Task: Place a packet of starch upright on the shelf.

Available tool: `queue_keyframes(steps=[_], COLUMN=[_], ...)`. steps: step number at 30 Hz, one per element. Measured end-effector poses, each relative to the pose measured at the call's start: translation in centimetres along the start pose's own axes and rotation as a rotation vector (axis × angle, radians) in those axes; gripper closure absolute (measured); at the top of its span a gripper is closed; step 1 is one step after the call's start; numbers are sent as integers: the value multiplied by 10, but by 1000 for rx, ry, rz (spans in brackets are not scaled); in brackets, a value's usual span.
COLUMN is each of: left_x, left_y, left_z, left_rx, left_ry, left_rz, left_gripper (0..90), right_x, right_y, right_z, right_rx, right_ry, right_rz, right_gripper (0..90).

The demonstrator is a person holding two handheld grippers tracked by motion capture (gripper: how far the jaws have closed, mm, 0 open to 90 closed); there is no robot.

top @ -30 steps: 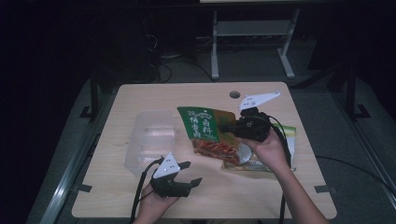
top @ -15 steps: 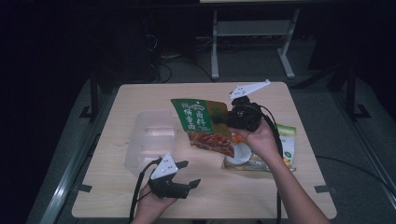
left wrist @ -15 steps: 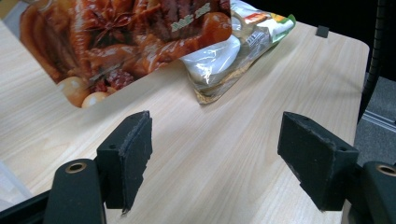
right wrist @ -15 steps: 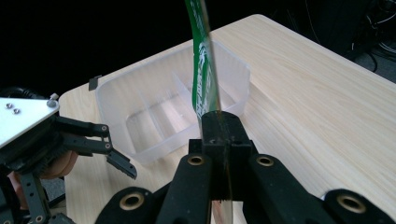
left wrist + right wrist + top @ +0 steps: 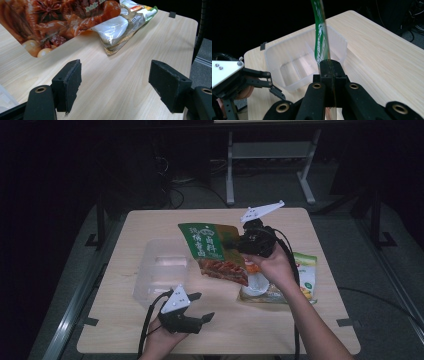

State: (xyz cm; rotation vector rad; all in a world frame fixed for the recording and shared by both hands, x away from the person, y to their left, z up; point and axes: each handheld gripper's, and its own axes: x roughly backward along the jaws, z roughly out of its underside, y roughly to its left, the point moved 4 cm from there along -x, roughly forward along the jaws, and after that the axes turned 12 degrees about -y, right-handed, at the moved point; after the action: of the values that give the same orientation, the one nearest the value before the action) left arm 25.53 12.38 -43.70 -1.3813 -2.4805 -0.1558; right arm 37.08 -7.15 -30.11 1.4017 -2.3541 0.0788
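A pale wooden table stands in a dim room, with a metal frame and cables on the dark floor beyond. At its left sits a clear plastic tray, divided inside. Near the front edge, the left gripper rests low over bare wood, jaws wide apart with nothing between them. Right of the tray, the green snack pouch hangs clear of the table, its long axis slanting from upper left down to lower right, printed face up. The right gripper pinches the pouch's right edge, jaws tight on it. Beneath lies a second clear-and-green packet.
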Motion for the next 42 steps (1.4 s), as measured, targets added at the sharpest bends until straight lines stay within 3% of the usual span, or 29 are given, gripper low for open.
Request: queue_keyframes(steps=[12, 16, 19, 42], left_x=[2, 1, 1, 2], left_y=[1, 0, -1, 2], left_z=[0, 0, 1, 1], left_rx=[-13, -5, 5, -10], left_ry=[4, -3, 0, 9], left_rz=[-6, -6, -4, -11], left_gripper=[260, 260, 260, 260], right_x=[-14, -25, -34, -105], right_y=[-5, -6, -5, -4], right_z=[-17, -27, -33, -66], right_rx=[-2, 15, 0, 2], right_ry=[-15, -25, -27, -37], right_rz=[9, 9, -3, -38], right_gripper=[900, 900, 900, 900])
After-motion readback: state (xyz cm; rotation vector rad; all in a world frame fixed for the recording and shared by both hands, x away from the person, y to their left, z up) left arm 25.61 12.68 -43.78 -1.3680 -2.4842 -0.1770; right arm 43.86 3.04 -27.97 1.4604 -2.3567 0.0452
